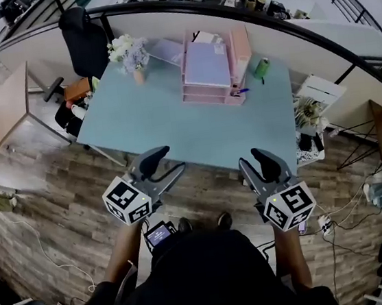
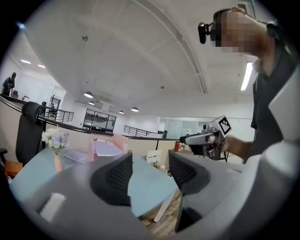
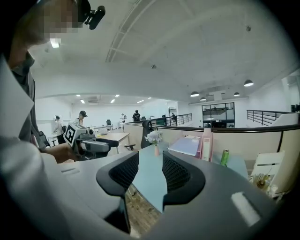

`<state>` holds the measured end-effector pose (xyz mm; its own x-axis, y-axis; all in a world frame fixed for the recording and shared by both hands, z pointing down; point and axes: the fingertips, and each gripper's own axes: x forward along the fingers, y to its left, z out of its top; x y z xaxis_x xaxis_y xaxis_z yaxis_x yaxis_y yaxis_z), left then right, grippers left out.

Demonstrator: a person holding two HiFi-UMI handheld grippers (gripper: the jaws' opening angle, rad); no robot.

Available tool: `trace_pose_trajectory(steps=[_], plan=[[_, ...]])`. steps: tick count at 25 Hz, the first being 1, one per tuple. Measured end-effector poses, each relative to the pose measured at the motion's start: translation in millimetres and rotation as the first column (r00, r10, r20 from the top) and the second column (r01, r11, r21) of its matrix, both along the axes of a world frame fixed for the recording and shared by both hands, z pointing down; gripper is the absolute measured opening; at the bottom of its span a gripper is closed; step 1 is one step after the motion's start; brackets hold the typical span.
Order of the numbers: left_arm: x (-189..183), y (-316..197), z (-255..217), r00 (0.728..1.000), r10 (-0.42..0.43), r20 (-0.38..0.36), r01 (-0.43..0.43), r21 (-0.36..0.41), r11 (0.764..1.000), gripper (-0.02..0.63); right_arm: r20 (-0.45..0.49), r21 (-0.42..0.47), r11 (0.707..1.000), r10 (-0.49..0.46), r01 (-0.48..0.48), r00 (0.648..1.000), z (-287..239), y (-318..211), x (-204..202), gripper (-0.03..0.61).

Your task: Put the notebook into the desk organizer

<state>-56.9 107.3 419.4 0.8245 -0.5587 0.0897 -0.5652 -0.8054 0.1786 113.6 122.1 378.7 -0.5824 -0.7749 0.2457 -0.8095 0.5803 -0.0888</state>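
Two flat lavender things could have answered to the task. The notebook (image 1: 164,49), as I took it, lay flat on the far part of the table (image 1: 174,129), between the flower vase (image 1: 131,55) and the pink desk organizer (image 1: 194,96). A lavender folder (image 1: 206,65) rested on the organizer's top tray, and at that range I could not be sure which was which, so taking the wrong one was the first risk. The notebook lay low against the tabletop, which would probably give the jaws little edge to pinch. A jaw skidding over the cover could shove it into the vase just beside it and tip the flowers. With the top tray occupied, pushing the notebook into a lower slot might slide the light organizer toward the green bottle (image 1: 261,68) near it. The left gripper (image 1: 171,159) and right gripper (image 1: 249,158) hung short of the table's near edge, well apart from everything. Each had its fingers spread with nothing between them, so a long reach remained.
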Motion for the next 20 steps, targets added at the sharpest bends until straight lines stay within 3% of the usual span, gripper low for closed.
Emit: trace_pose_trajectory(steps=[6,12,20], plan=[[-18.7,-4.2,1.6,1.0,0.01,-0.017,-0.01,0.003,1.0,0.264,0.059,-0.007,1.0,0.025,-0.024,0.998,-3.7,-7.0,-16.8,0.147],[-25.8,-8.3,2.8,1.0,0.006,-0.023,-0.006,0.009,1.0,0.264,0.046,-0.007,1.0,0.027,-0.027,0.999,-5.9,-15.3,-22.3,0.147],[-18.2,-23.9,2.0,0.998,-0.059,-0.002,0.059,0.003,0.998,0.264,0.074,-0.01,1.0,-0.017,0.018,0.997,-3.0,-47.0,-7.7,0.147]])
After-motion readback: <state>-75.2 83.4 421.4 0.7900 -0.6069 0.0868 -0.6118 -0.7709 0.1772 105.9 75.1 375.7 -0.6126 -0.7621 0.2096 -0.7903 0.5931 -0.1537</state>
